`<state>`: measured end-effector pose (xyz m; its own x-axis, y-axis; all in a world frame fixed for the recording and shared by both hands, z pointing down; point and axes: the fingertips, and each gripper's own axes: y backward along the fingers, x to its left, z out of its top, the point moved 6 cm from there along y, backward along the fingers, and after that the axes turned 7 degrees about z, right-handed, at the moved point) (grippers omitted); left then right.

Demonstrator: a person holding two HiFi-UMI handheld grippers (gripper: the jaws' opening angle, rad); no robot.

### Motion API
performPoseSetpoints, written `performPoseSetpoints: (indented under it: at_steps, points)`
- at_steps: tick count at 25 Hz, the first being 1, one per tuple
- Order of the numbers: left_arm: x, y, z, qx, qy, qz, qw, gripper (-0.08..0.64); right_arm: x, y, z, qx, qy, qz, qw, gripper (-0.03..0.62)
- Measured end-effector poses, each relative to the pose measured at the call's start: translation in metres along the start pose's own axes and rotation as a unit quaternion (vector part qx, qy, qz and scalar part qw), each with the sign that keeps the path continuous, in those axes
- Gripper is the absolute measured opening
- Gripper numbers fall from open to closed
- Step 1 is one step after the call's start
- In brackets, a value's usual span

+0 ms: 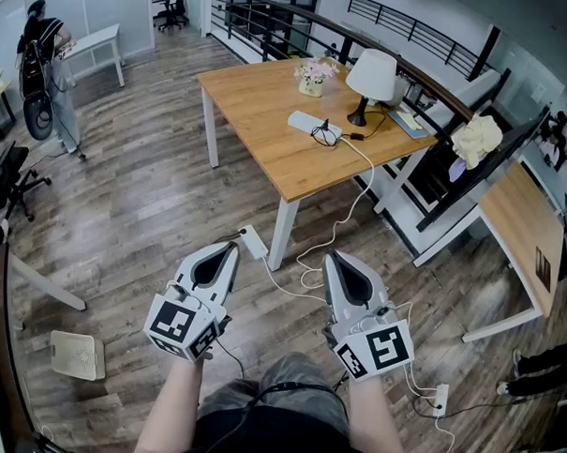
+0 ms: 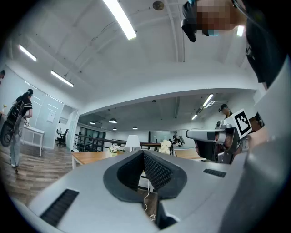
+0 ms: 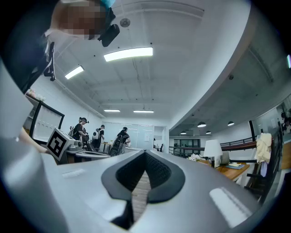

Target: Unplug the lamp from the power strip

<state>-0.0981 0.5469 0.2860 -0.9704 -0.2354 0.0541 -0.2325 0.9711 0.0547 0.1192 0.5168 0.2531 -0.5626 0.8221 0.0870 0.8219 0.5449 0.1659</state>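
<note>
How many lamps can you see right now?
1. The lamp stands on the wooden table near its far edge, right of the flowers. Others may be out of view.

Bright, even light from ceiling strip lights [image 2: 119,18] leaves only soft shadows under the table [image 1: 269,117], every view bows like a fisheye, both gripper views fade to black corners, and the left gripper [image 2: 143,154] and right gripper [image 3: 145,153] look soft close to the lens.

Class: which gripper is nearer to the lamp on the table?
Right. In the head view the right gripper sits nearly straight below the lamp; the left gripper is farther off to the left. Neither reaches the table.
</note>
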Motion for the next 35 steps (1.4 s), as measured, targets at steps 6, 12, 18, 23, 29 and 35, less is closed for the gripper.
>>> performPoseSetpoints:
  at_steps: [6,12,18,23,29,35]
  points:
    - [0.002,-0.011,-0.005,0.003,0.008,0.003,1.0000,-0.005,0.001,-0.005,0.004,0.009,0.007,0.011,1.000,0.006]
    - [-0.003,-0.028,-0.022,0.023,0.020,-0.007,0.9995,-0.005,-0.022,0.017,-0.012,0.033,-0.014,-0.032,0.999,0.006]
    - [-0.004,-0.061,-0.039,0.037,0.020,-0.017,0.9990,-0.005,-0.050,0.010,-0.029,0.036,-0.028,-0.043,0.998,0.008]
    - [0.010,-0.107,-0.044,0.038,0.009,-0.011,0.9992,-0.005,-0.087,-0.027,-0.052,0.038,-0.039,-0.025,0.998,0.008]
    - [0.033,-0.182,-0.044,0.049,0.012,-0.014,0.9987,-0.005,-0.144,-0.082,-0.067,0.035,-0.056,-0.012,0.998,0.008]
    - [0.044,-0.255,-0.053,0.054,0.013,-0.026,0.9981,-0.005,-0.197,-0.123,-0.089,0.053,-0.067,-0.001,0.996,0.008]
